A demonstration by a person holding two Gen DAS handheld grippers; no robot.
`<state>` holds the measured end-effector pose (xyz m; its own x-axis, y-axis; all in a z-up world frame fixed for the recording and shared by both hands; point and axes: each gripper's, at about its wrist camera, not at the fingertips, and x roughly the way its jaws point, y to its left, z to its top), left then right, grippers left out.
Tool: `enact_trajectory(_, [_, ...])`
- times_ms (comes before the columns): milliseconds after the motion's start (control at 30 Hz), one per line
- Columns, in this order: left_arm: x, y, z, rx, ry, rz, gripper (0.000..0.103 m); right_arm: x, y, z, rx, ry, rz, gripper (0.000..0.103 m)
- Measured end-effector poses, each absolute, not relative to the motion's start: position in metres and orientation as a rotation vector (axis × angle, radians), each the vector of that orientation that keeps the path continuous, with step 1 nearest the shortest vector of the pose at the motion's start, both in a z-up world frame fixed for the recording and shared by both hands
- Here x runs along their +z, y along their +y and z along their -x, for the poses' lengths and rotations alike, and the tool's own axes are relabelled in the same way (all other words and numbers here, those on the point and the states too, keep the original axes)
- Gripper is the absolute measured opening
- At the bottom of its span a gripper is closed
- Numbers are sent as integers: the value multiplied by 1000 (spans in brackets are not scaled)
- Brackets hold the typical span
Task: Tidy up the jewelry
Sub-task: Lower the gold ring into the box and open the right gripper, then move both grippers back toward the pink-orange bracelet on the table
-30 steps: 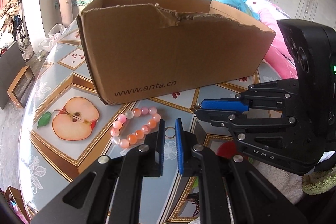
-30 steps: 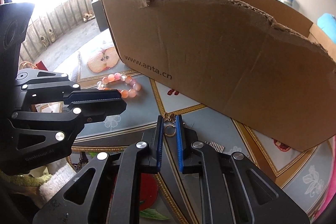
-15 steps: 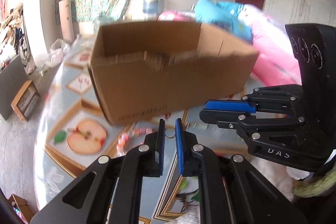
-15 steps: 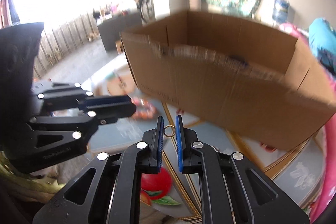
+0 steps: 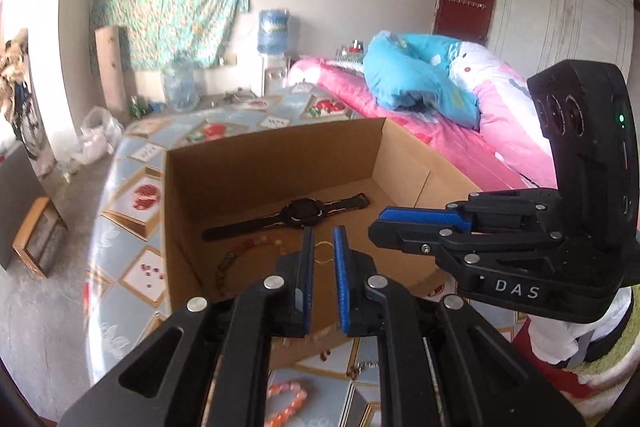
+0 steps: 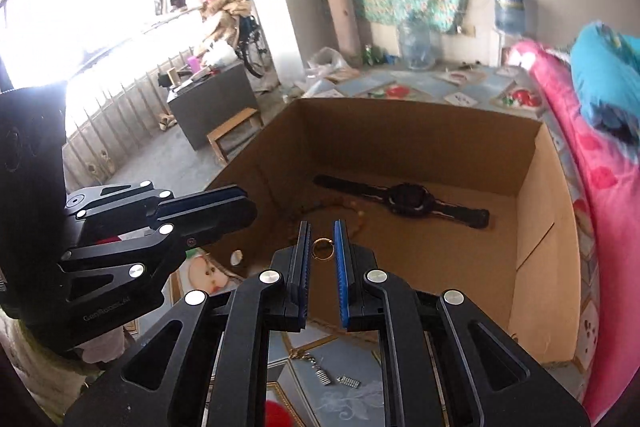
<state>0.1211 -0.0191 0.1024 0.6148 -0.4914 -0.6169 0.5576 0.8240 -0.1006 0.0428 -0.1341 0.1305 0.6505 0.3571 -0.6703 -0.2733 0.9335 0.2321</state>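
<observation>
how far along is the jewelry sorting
Done: a watch and a dark bead strand lie in the box. In hand: each gripper, left and right, is shut on a gold ring above the box. Left: the pink bracelet and small charms on the table.

You've lifted both rings off the desk: left gripper (image 5: 323,254) and right gripper (image 6: 323,246) now hang above the cardboard box (image 5: 404,163) (its inside, watch (image 5: 302,213) included, newly visible).
</observation>
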Motion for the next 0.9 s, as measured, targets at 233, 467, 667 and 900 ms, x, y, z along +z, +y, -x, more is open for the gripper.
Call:
enact_trajectory(233, [76,-61,-174,-628,816,-107,9,106,-156,-84,325,941,-185,10])
enact_trajectory(467, [68,-71,-188,-616,842,-109,22,108,-177,-95,285,947,-216,16])
enact_trajectory(667, [76,-60,-188,-606,803,-68,23,122,-197,-88,279,878,-266,17])
enact_trajectory(900, [105,-35,-173,-588,714,-3,23,145,-211,-70,282,780,-293,18])
